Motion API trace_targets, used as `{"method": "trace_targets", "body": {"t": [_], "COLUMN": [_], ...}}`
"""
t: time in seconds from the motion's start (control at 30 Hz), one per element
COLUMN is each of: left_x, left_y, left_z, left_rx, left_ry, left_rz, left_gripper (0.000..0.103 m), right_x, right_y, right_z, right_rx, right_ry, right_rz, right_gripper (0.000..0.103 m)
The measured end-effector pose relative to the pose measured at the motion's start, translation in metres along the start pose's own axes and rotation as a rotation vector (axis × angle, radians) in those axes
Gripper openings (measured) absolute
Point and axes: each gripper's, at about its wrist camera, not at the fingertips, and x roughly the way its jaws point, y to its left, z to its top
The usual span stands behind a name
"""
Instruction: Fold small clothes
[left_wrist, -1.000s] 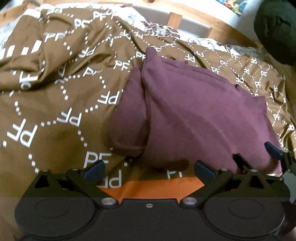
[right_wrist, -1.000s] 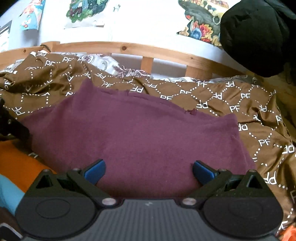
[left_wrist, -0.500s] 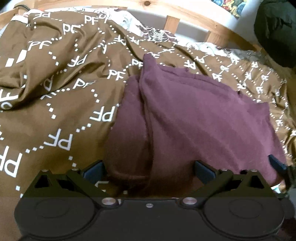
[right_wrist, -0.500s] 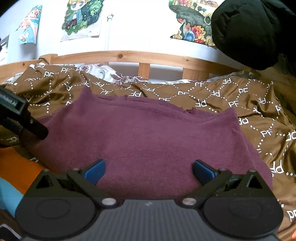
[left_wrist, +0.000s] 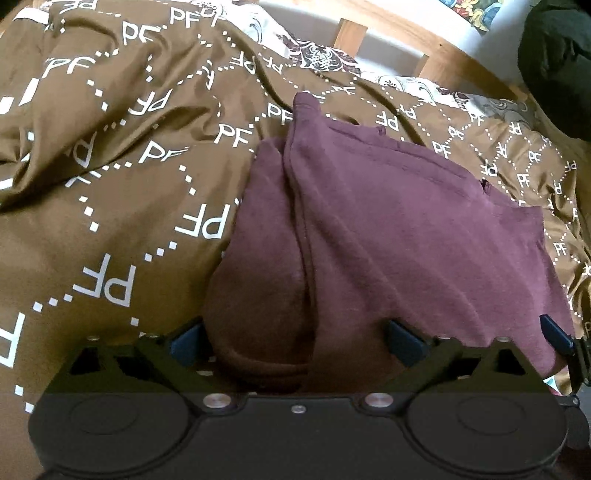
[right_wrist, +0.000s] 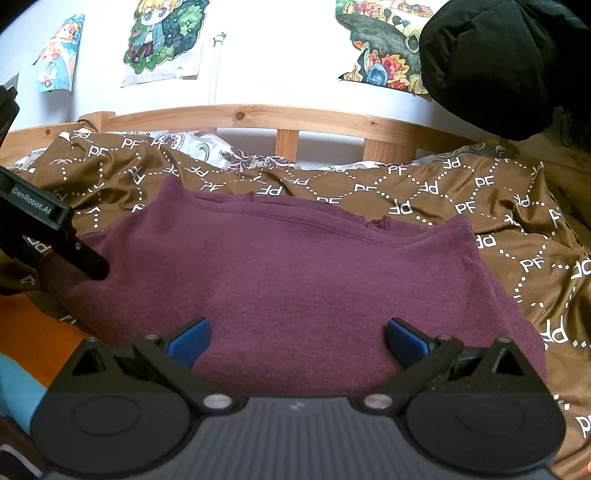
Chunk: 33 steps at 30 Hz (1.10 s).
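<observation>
Fingers spread wide on my left gripper (left_wrist: 295, 341), its jaws straddling the near edge of the maroon garment (left_wrist: 388, 236); the rolled sleeve bulges up between the blue pads (left_wrist: 184, 341) and seems to touch the left one. My right gripper (right_wrist: 297, 341) is likewise fully parted, hovering low over the same garment's (right_wrist: 295, 273) near hem with cloth visible between the pads and nothing pinched.

Ahead of both grippers the garment lies spread flat, a sleeve doubled along its left side, its neckline at the far edge. It rests on a brown bedspread (left_wrist: 110, 192) printed with white letters. Beyond that runs a wooden bed rail (right_wrist: 295, 118), then a white wall with posters (right_wrist: 162, 40). A dark bulky shape (right_wrist: 498, 62) sits far right. Left of my right gripper, orange fabric (right_wrist: 33, 332) lies near the garment's corner.

I see no containers.
</observation>
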Motion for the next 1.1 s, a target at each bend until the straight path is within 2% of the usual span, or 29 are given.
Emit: {"method": "trace_targets", "body": {"t": [0.13,0.23,0.37,0.5,0.57,0.73,0.9,1.0,1.1], "left_x": [-0.006,-0.009,-0.014,-0.02,-0.023,-0.029,-0.041,-0.051,-0.062], "left_y": [-0.001,-0.002,-0.005,-0.016,-0.018,-0.025,-0.051,-0.063,-0.081], "left_z": [-0.001,-0.002,-0.002,-0.002,-0.002,0.003,0.01,0.018,0.033], "left_rx": [0.0,-0.011,-0.038,-0.019,-0.022,-0.031,0.069,0.092,0.104], "left_ry": [-0.003,-0.006,-0.02,-0.053,-0.061,-0.066,-0.094,-0.1,-0.122], "left_rz": [-0.009,0.014,0.021,0.073,0.085,0.111,0.155,0.13,0.095], "left_gripper": [0.08,0.067,0.044,0.026,0.021,0.016,0.015,0.014,0.013], "right_x": [0.0,0.0,0.0,0.0,0.0,-0.001,-0.004,-0.008,-0.013], "right_y": [-0.001,-0.001,0.0,0.0,0.0,0.0,-0.009,-0.019,-0.032], "right_z": [0.0,0.0,0.0,0.0,0.0,0.002,0.012,0.019,0.031], "right_rx": [0.002,0.002,0.001,0.001,0.002,-0.012,0.024,0.078,0.069], "right_ry": [0.0,0.0,0.0,0.0,0.0,0.016,0.048,0.054,0.052], "right_rz": [0.003,0.002,0.002,0.002,0.002,0.007,0.039,0.041,0.021], "right_gripper": [0.102,0.102,0.102,0.102,0.102,0.102,0.103,0.103,0.103]}}
